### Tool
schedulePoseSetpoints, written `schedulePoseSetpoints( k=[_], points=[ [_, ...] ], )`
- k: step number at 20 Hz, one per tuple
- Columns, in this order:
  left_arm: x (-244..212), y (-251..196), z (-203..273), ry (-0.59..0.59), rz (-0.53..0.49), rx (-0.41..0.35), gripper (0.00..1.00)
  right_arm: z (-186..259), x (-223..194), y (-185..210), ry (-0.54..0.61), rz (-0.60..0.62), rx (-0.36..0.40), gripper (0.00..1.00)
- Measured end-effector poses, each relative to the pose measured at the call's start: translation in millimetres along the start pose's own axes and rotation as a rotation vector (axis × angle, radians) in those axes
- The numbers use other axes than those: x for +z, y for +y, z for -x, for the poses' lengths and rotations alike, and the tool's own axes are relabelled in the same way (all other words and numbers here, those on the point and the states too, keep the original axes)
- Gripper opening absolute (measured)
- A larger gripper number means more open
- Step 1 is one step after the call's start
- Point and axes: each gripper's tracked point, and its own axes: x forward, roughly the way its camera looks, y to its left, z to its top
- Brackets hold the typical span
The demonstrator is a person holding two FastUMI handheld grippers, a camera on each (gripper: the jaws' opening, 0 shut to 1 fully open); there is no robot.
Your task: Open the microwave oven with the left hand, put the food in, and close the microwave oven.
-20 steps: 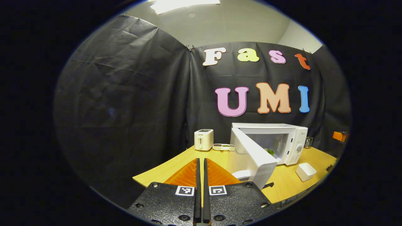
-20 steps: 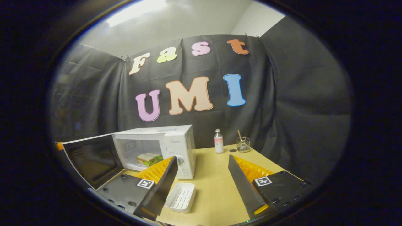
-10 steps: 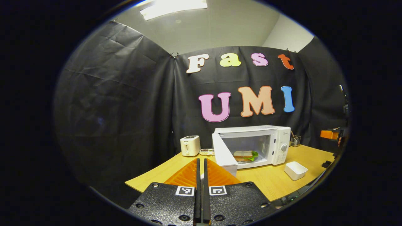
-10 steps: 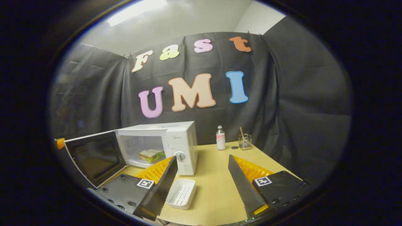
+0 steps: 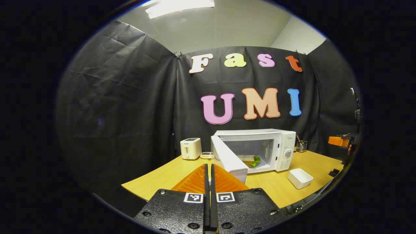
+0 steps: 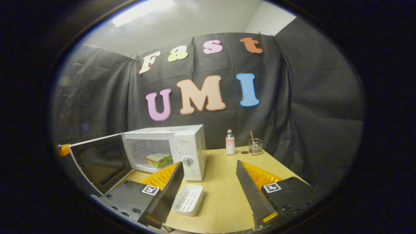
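Grippers first. The left gripper point(image 5: 209, 177) has its two fingers pressed together with nothing between them, held above the near edge of the wooden table point(image 5: 156, 180) and touching nothing. In the right gripper view, the right gripper point(image 6: 209, 191) has its fingers spread wide apart, empty, hovering over the table's front part.

The white microwave point(image 6: 191, 146) stands on the table toward the back. Its door point(image 6: 99, 162) hangs wide open, swung out to the left. Inside, at about 10 o'clock from the right gripper, a sandwich point(image 6: 158, 159) with green lettuce rests on the oven floor.

A small white tray point(image 6: 188, 204) lies on the table just in front of the microwave's control panel, close beside the right gripper's left finger. At 12 o'clock from the right gripper, near the back edge, stand a small bottle point(image 6: 229, 146) and a glass holder point(image 6: 255, 146).

In the left gripper view, a white toaster point(image 5: 190, 148) sits at 11 o'clock, left of the door. Bare tabletop lies between the left gripper and the open door's edge.
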Motion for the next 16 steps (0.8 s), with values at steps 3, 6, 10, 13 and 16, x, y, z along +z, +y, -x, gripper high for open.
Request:
schedulePoseSetpoints(
  k=[3, 6, 10, 13, 16],
  points=[
    [2.6, -28.0, -6.3, 0.003, 0.03, -0.048, 0.01, 2.2, 2.2, -7.8, -0.001, 0.0, -0.015, 0.92],
    [6.1, -59.7, -16.1, -0.002, 0.048, -0.114, 0.01, 4.1, 0.2, -7.4, 0.012, -0.013, 0.006, 0.92],
    [4.4, -91.1, -31.7, 0.013, 0.06, -0.166, 0.01, 6.1, 1.8, -15.0, 0.016, -0.019, 0.0, 0.92],
    [2.1, -113.0, -44.2, 0.019, 0.068, -0.194, 0.01, 3.0, -0.6, -25.9, 0.017, 0.001, -0.024, 0.92],
    [-2.1, -140.5, -60.1, 0.023, 0.074, -0.234, 0.03, -0.7, -8.7, -37.8, 0.043, 0.0, -0.056, 0.99]
  ],
)
